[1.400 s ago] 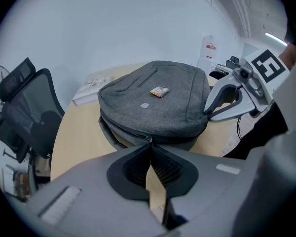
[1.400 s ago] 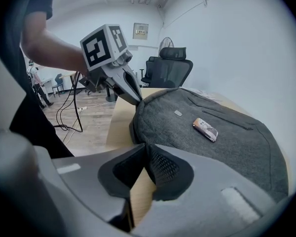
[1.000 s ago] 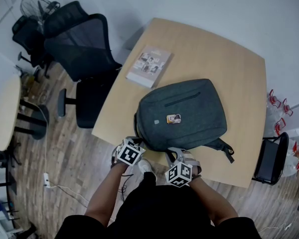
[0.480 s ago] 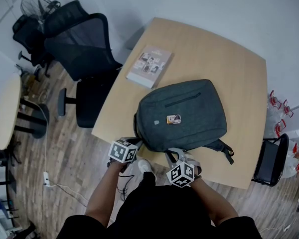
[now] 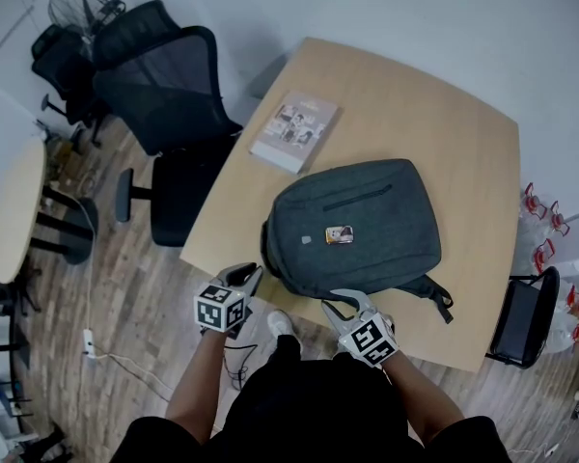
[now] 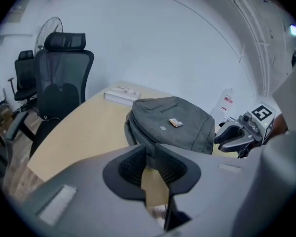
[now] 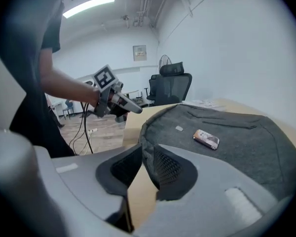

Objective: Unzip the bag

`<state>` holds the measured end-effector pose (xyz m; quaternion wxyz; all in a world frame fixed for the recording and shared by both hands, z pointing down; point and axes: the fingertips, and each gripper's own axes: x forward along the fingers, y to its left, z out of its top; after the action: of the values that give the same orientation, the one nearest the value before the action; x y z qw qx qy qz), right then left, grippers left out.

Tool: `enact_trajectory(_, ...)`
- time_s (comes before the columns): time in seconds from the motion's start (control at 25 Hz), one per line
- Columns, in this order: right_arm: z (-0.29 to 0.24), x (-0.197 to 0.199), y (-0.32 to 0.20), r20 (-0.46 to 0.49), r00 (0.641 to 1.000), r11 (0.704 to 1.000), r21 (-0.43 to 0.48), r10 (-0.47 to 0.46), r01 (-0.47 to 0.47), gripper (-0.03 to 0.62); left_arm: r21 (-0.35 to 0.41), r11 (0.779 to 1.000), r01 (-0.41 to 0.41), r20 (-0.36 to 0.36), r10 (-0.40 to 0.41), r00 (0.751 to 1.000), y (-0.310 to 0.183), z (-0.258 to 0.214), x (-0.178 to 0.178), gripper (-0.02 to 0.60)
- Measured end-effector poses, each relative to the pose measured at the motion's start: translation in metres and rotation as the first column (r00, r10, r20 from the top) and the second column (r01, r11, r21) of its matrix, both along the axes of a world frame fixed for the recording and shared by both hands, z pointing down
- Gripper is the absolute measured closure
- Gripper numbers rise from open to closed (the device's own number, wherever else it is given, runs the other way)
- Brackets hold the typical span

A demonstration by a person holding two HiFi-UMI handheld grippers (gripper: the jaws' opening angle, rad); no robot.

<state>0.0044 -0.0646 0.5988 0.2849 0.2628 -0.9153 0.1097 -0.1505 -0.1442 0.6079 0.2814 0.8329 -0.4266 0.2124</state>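
Note:
A grey backpack (image 5: 352, 225) lies flat on the wooden table (image 5: 444, 143), with a small picture card (image 5: 339, 233) on its top face. My left gripper (image 5: 250, 274) hovers just off the table's near edge, left of the bag's near corner. Its jaws are opening and nothing is between them. My right gripper (image 5: 336, 306) sits at the bag's near edge beside the strap (image 5: 427, 288), jaws opening too, with only table in the gap. In the left gripper view the backpack (image 6: 170, 122) lies ahead of the left gripper (image 6: 150, 154). In the right gripper view the backpack (image 7: 227, 132) starts right past the right gripper (image 7: 143, 154).
A book (image 5: 294, 131) lies at the table's far left corner. A black office chair (image 5: 164, 90) stands left of the table, with a fan (image 5: 77, 8) behind it. A round side table (image 5: 14, 215) is at far left, and a dark chair (image 5: 521, 312) with bottles is at right.
Both grippers have come off the bag's near edge. The left one moved left and back past the table edge, the right one drew back slightly, and both pairs of jaws have parted.

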Motion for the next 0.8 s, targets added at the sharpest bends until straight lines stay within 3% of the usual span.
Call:
enact_trajectory(0.12,-0.03,-0.001,-0.012,0.129,0.988,0.996,0.021,0.082,-0.085,0.547,0.104,0.994,0.044,0.002,-0.045,0.999,0.0,-0.02,-0.006,0.548)
enact_trajectory(0.24,-0.059,0.0,-0.024,0.195,0.972,0.988,0.063,0.127,-0.142,0.591,0.19,0.979,0.07,-0.026,-0.066,0.997,0.001,-0.046,-0.001,0.565)
enact_trajectory(0.52,-0.115,0.004,-0.041,0.25,0.958,0.957,0.212,0.144,-0.199,0.592,0.327,0.94,0.093,-0.072,-0.073,0.995,0.006,-0.093,0.023,0.564)
enact_trajectory(0.68,-0.135,0.007,-0.044,0.254,0.958,0.934,0.293,0.129,-0.204,0.592,0.372,0.924,0.091,-0.082,-0.065,0.995,0.01,-0.105,0.03,0.563)
enact_trajectory(0.8,-0.14,0.011,-0.047,0.271,0.952,0.925,0.305,0.144,-0.227,0.592,0.388,0.918,0.086,-0.076,-0.06,0.995,0.013,-0.108,0.029,0.563)
